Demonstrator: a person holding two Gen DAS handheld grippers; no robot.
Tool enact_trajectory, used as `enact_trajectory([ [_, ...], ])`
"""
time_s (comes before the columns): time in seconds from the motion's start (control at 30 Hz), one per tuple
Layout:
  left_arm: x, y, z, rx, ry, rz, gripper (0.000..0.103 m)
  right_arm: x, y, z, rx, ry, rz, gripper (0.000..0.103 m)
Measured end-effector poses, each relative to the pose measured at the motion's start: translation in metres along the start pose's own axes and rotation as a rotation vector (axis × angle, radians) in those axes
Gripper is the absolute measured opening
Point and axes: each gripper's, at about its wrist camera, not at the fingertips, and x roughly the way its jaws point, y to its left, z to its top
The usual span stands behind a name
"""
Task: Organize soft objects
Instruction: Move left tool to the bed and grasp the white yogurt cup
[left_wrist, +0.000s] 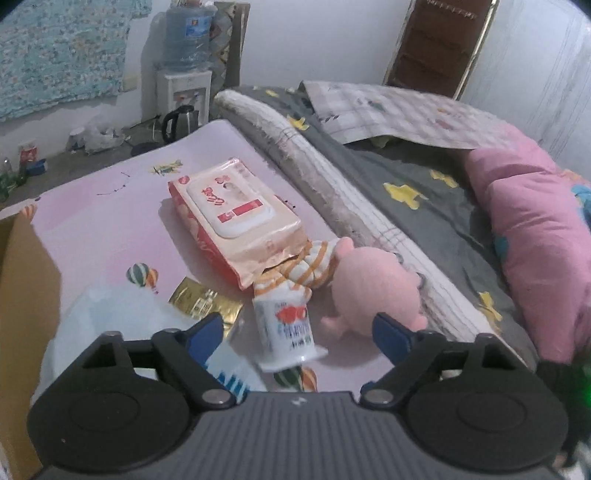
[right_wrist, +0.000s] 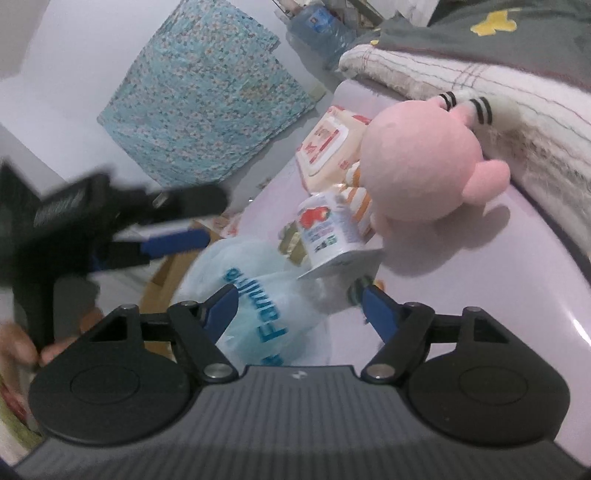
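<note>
Soft things lie bunched near the far-right edge of the pink mat (left_wrist: 92, 221): a pink plush toy (left_wrist: 373, 284) rests on its side right against the rolled white blanket (left_wrist: 332, 184) that runs along that edge, and a striped orange-and-white cloth (left_wrist: 314, 266) is tucked between the toy and a pack of wet wipes (left_wrist: 236, 218). The wipes pack lies flat toward the middle of the mat, its lid up. A small white cup (left_wrist: 286, 332) with a red picture lies tipped over just in front of the cloth, touching it, with a gold foil packet (left_wrist: 203, 304) beside it on the left. A thin pale plastic bag (right_wrist: 258, 306) with blue letters sits at the near edge of the mat, next to a cardboard box (left_wrist: 18, 295) at the left corner.

My left gripper (left_wrist: 299, 328) stands well apart at the jaws, its blue fingers (left_wrist: 205, 328) on either side of the tipped cup without touching it; I hold nothing there. My right gripper (right_wrist: 299, 302) is also parted, somewhat less, hanging over the plastic bag; the bag shows between the jaws, but I cannot see the pads pressing on it. From the right wrist view my left gripper (right_wrist: 173, 240) appears blurred at the left, a hand (right_wrist: 22, 347) below it.
</note>
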Motion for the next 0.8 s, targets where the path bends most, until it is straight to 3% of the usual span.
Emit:
enact_trajectory([
  [0.33, 0.076, 0.009, 0.007, -0.075, 0.166, 0.070, 0.068, 0.038, -0.015, 0.001, 0.032, 0.009, 0.008, 0.066],
  [0.5, 0.089, 0.016, 0.007, -0.121, 0.184, 0.074, 0.063, 0.043, -0.018, 0.002, 0.018, -0.003, 0.001, 0.066],
  [0.63, 0.096, 0.017, 0.008, -0.161, 0.189, 0.046, 0.049, 0.042, -0.017, 0.002, -0.009, -0.015, -0.014, 0.066],
  [0.8, 0.096, 0.019, 0.008, -0.205, 0.194, 0.040, 0.047, 0.044, -0.017, 0.001, -0.038, -0.028, -0.029, 0.067],
])
